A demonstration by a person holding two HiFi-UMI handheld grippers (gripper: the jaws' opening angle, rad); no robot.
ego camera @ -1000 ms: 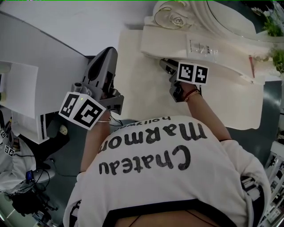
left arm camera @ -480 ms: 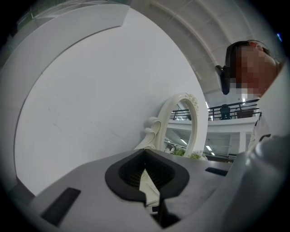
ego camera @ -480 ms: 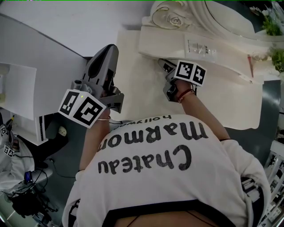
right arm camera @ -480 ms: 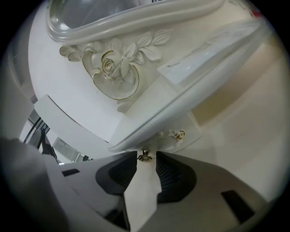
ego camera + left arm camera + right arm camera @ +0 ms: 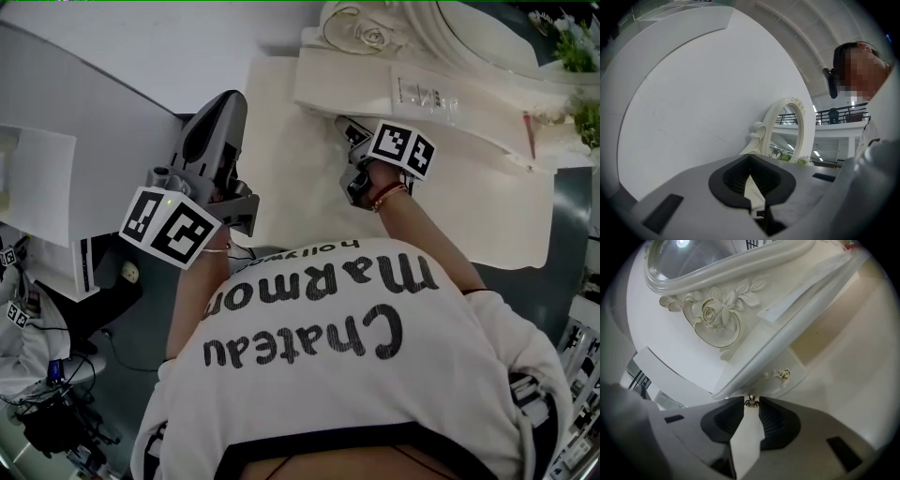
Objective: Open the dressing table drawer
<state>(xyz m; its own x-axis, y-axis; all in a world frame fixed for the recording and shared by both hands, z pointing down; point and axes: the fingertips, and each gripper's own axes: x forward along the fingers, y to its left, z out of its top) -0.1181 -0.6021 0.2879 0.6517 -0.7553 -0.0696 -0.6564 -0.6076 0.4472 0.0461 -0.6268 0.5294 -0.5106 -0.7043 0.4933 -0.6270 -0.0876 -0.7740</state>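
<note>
A small white dressing table (image 5: pixel 487 108) with an oval mirror (image 5: pixel 450 23) stands on a cream table top (image 5: pixel 291 141). Its white drawer front (image 5: pixel 768 383) shows below a carved rose. My right gripper (image 5: pixel 345 128) reaches under the dressing table's front edge. Its jaws have just been closing, and in the right gripper view the right gripper (image 5: pixel 750 402) has its tips against a small metal drawer knob (image 5: pixel 750 401) on both sides. My left gripper (image 5: pixel 225 103) hangs left of the table top, shut and holding nothing; in the left gripper view the left gripper (image 5: pixel 750 165) points level at a white wall.
A second gold-tipped handle (image 5: pixel 780 374) sits on the drawer front further right. A clear packet (image 5: pixel 427 94) lies on the dressing table's top. A white desk (image 5: pixel 94 112) stands at the left, green plants (image 5: pixel 577 47) at the far right. Cables lie on the floor (image 5: pixel 56 412).
My right gripper has rolled, so its marker cube now tilts, and it has edged closer under the dressing table's edge. The left gripper has stayed where it was.
</note>
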